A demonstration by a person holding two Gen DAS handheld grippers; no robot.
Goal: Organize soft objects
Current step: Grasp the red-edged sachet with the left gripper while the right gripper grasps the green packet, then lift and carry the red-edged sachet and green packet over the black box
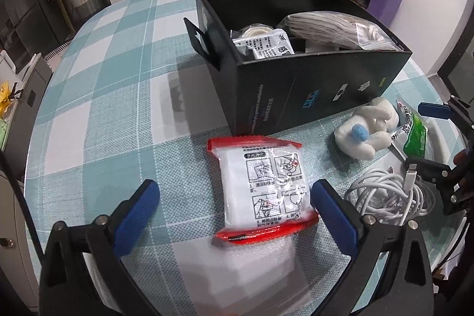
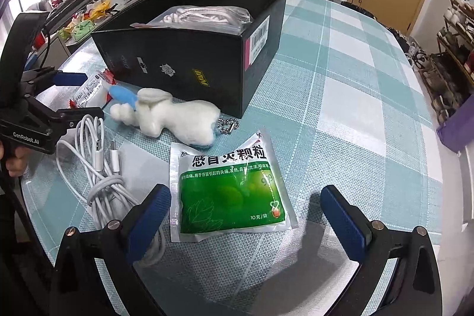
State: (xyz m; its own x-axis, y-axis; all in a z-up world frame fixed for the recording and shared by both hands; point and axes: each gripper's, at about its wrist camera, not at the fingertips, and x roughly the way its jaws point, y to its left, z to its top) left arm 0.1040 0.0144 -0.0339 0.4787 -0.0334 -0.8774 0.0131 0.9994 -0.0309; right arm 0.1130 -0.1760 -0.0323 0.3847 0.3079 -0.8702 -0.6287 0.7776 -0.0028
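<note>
Red-edged and clear, a plastic pack [image 1: 263,185] lies flat on the checked surface [image 1: 118,114], straight ahead of the left hand-held gripper [image 1: 234,203]. Its jaws stand wide, 1 blue pad to each side of the pack's near end, neither touching it. The pack's long axis runs away from the gripper toward the black box [image 1: 311,91], so the jaws would close across its short width.

The right hand-held gripper [image 2: 246,212] is also spread wide and holds nothing. A green sachet [image 2: 231,194] lies flat just ahead of it, between the pads but nearer the left one, with its long axis pointing toward the box.

Between the 2 grippers, a white plush toy [image 2: 174,116] with blue trim lies beside the box wall, and a coiled white cable [image 2: 103,176] rests near it. Each arm is nearest its own target: left for the pack, right for the sachet.

The box is open-topped and partly filled. Inside are a bagged bundle of white cord [image 1: 334,25], a roll of tape [image 1: 256,30] and a small printed sachet [image 1: 266,45]. Room likely remains at the near end.
</note>
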